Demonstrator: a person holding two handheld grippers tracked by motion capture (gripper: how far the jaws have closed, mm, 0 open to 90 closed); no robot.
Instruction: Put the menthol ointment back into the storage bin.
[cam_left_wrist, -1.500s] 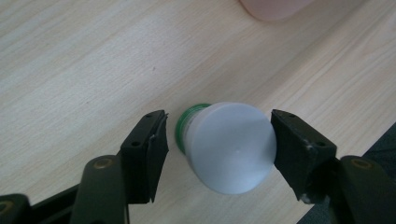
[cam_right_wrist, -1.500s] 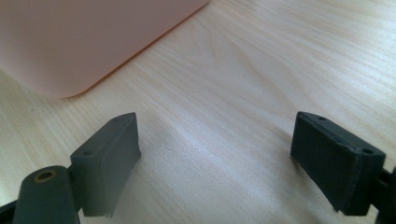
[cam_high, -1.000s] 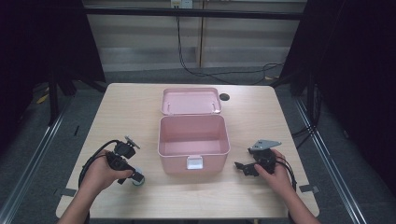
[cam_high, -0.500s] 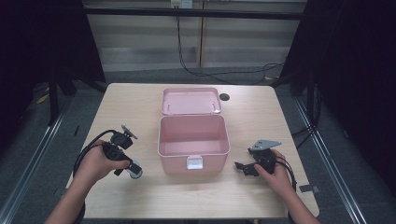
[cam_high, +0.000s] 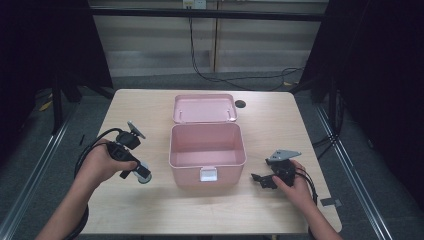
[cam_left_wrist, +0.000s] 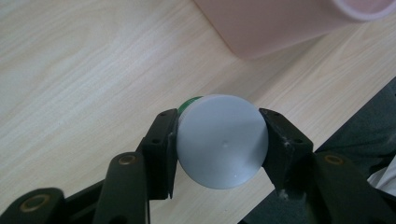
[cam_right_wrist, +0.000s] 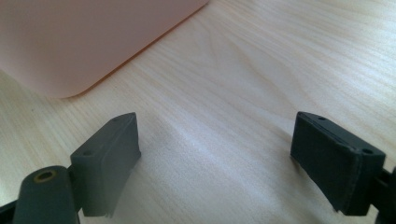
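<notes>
So the wooden table (cam_high: 150, 107) is carrying an open pink box (cam_high: 207, 151) in the middle. Right gripper (cam_high: 261, 178) is sitting by the box's right side with its jaws wide apart, nothing in them. Left gripper (cam_high: 144, 174) is clamping a little white-capped jar (cam_left_wrist: 222, 140), hanging just left of the box.
</notes>
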